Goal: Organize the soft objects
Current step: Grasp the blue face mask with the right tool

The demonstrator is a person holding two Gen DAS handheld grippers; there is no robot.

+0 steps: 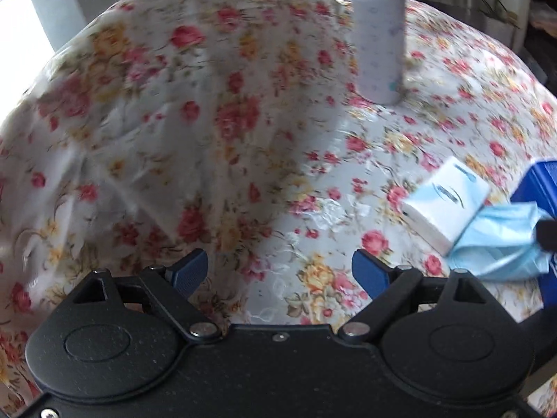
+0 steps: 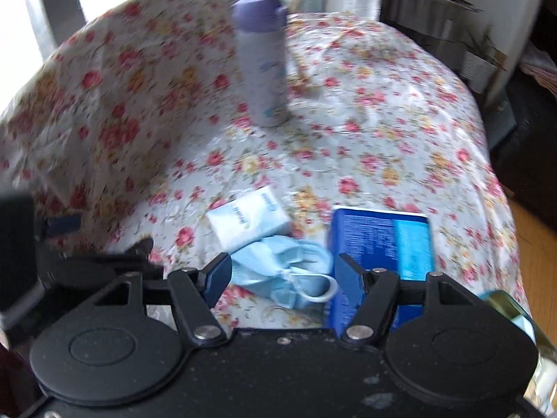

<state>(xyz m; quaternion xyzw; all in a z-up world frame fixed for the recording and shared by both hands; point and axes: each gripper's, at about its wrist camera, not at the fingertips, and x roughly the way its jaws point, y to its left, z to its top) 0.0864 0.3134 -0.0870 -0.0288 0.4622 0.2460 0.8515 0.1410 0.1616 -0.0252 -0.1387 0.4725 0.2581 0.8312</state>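
Note:
A crumpled light-blue face mask with a white ear loop lies on the floral tablecloth. It sits between a white tissue pack and a blue box. My right gripper hovers over the mask, open, with a pad on each side of it and neither pressing. My left gripper is open over bare cloth with nothing between its fingers. In the left wrist view the mask, tissue pack and blue box lie at the right edge.
A purple-capped bottle stands upright near the back of the table. The cloth rises in a fold at the left. A glass jar rim shows at the lower right. Cardboard and clutter stand beyond the table's right edge.

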